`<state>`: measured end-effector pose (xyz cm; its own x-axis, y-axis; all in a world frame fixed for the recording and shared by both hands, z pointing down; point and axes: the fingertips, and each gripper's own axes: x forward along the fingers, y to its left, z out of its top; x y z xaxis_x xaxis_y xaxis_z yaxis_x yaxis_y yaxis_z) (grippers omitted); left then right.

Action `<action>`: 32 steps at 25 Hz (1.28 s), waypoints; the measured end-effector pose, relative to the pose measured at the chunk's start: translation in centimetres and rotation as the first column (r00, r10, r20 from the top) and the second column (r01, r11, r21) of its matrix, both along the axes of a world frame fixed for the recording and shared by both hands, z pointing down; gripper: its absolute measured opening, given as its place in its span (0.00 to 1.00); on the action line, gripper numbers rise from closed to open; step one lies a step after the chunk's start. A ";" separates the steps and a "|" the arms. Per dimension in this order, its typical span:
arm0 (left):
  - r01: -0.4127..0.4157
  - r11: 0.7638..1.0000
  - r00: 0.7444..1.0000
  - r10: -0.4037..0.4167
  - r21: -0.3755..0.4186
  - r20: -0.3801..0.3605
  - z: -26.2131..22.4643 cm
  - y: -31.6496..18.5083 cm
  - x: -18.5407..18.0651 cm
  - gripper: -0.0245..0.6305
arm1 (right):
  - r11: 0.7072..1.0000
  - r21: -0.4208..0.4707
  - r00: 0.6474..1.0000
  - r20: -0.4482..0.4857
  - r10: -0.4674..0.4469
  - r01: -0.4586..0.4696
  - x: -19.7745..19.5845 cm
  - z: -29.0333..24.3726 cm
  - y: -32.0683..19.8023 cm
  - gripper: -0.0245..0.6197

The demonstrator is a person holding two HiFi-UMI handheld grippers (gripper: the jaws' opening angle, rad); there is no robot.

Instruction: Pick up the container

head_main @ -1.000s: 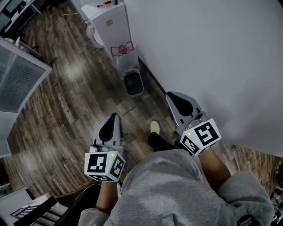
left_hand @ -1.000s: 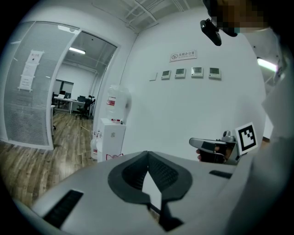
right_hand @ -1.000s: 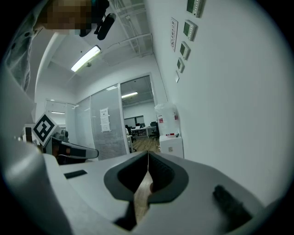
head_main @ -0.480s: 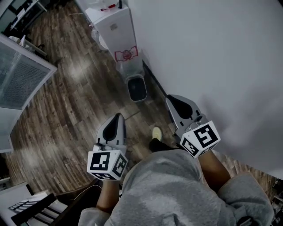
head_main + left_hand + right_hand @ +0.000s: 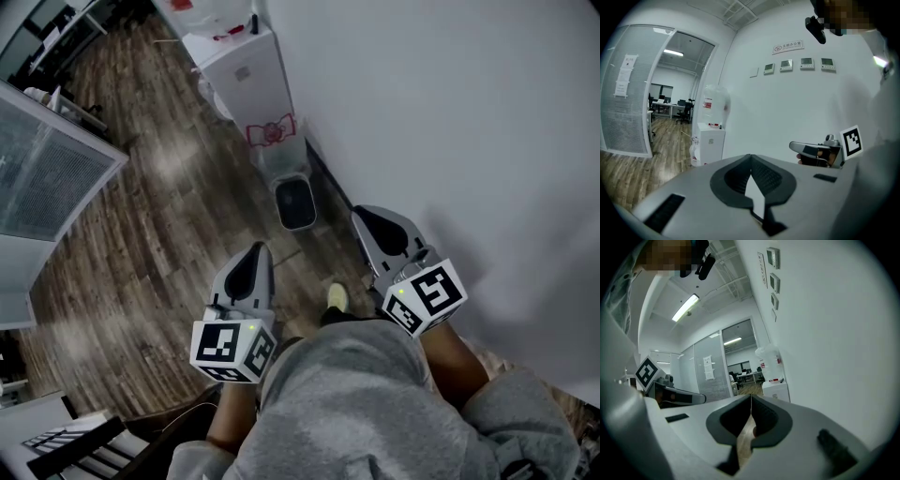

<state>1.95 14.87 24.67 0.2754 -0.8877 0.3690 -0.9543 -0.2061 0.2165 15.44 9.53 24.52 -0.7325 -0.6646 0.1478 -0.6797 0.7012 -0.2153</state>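
Wood floor (image 5: 141, 234) bears a container (image 5: 295, 202) by the dispenser (image 5: 248, 75); contents unclear.

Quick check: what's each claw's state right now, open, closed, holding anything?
The grey left claw is closed, holding nothing.
The grey right claw is closed, holding nothing.

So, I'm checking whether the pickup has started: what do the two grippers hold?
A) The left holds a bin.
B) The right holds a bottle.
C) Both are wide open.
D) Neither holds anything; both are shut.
D: the jaws of the left gripper and the right gripper meet at the tips with nothing between them, and the grey bin sits on the floor ahead.
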 end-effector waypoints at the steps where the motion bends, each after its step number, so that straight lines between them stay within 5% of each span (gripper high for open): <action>1: -0.003 1.000 1.000 0.003 0.003 0.001 -0.1 -0.3 0.2 0.06 | 1.000 -0.002 1.000 0.001 0.001 -0.001 0.1 0.0 -0.3 0.08; 32: 0.026 0.999 1.000 -0.025 0.033 -0.009 -0.6 -2.9 -1.9 0.06 | 0.998 0.003 0.998 -0.021 -0.057 0.057 -2.7 0.5 -2.6 0.08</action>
<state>0.00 11.93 24.06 0.2557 -0.9060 0.3373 -0.9574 -0.1889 0.2184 12.74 6.95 25.01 -0.7658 -0.6226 0.1612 -0.6431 0.7394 -0.1995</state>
